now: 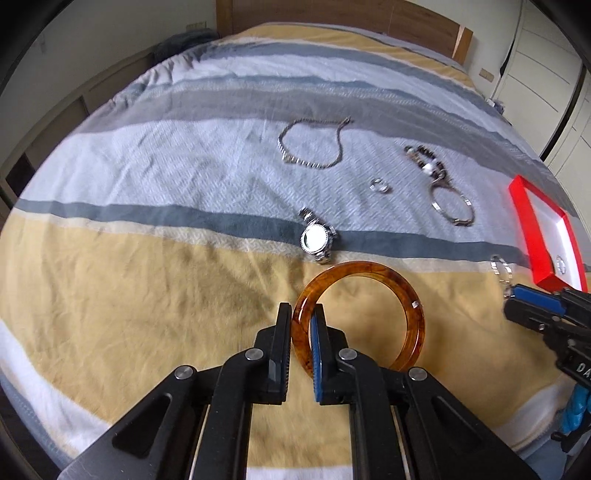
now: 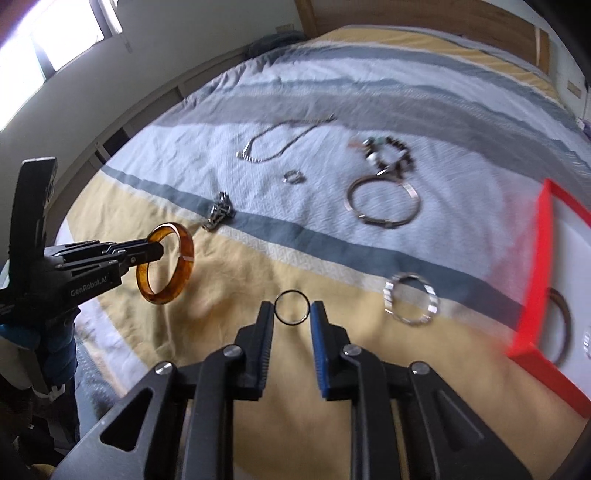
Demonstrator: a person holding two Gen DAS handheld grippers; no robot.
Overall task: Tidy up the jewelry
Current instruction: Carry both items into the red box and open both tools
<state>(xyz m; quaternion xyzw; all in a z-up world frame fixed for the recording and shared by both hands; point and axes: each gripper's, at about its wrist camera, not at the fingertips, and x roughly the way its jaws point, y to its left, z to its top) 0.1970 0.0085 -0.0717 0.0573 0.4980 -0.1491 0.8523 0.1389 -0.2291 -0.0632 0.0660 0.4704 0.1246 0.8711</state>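
My left gripper (image 1: 302, 314) is shut on an amber bangle (image 1: 402, 291), held above the bed; it also shows in the right wrist view (image 2: 184, 240). My right gripper (image 2: 291, 308) holds a thin black ring (image 2: 291, 293) between its fingertips. A red tray (image 2: 535, 273) with a white lining lies at the right, with a dark bangle (image 2: 563, 314) inside. On the bedspread lie a silver link bracelet (image 2: 410, 299), a silver bangle (image 2: 384, 206), a beaded bracelet (image 2: 391, 151), a small ring (image 2: 293, 177), a chain necklace (image 2: 280, 144) and a watch (image 1: 317, 238).
The striped bedspread (image 1: 147, 295) covers the bed. A wooden headboard (image 1: 369, 18) stands at the far end. White wardrobe doors (image 1: 546, 74) stand at the right. A low shelf unit (image 1: 55, 129) runs along the left wall.
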